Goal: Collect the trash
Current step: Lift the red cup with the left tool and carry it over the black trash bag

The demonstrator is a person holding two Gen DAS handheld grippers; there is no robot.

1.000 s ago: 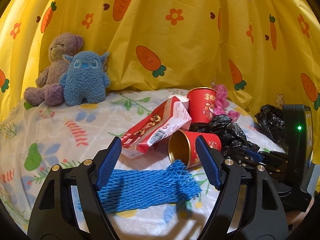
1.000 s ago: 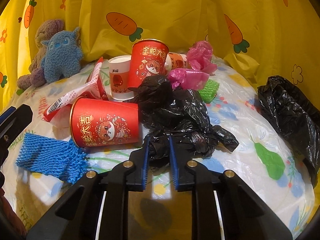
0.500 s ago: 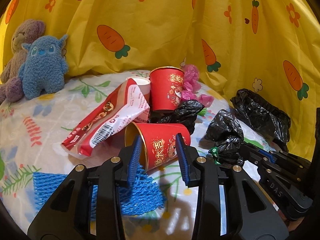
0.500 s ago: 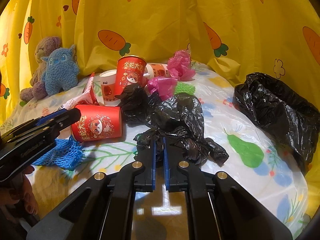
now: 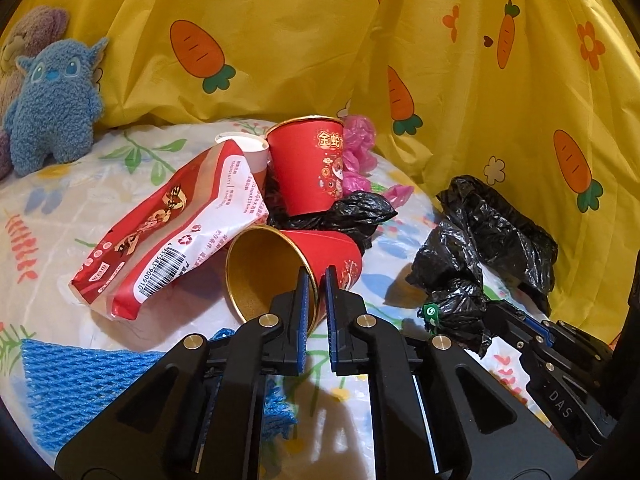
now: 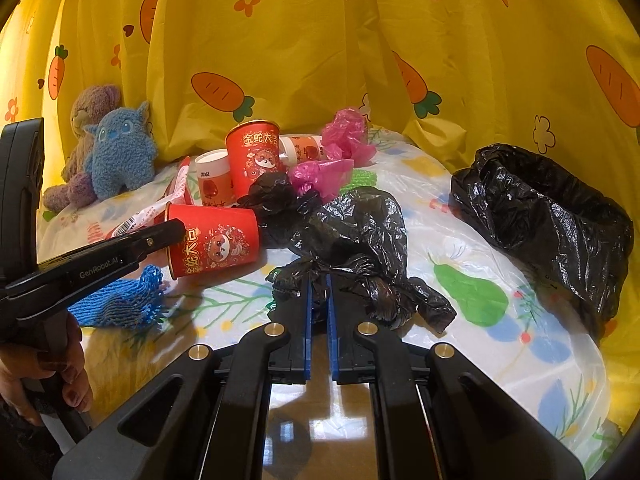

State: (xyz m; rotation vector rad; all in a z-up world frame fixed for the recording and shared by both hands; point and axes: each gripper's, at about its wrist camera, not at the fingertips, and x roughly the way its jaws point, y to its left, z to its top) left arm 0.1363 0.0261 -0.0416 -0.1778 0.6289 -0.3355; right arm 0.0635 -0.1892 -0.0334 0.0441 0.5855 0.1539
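In the left wrist view, the left tongs point(image 5: 316, 280) have just been closing and now pinch the rim wall of the tipped red paper cup with the gold lining point(image 5: 280, 268), lying beside the red-and-white snack wrapper point(image 5: 172, 232). Lifting slowly should keep the thin rim from slipping or crushing. In the right wrist view, the right tongs point(image 6: 319, 286) are clamped on the crumpled black plastic bag point(image 6: 352, 248). The floral plastic-covered table point(image 6: 500, 304) looks slick; yellow carrot-print curtain point(image 6: 320, 40) surrounds it.
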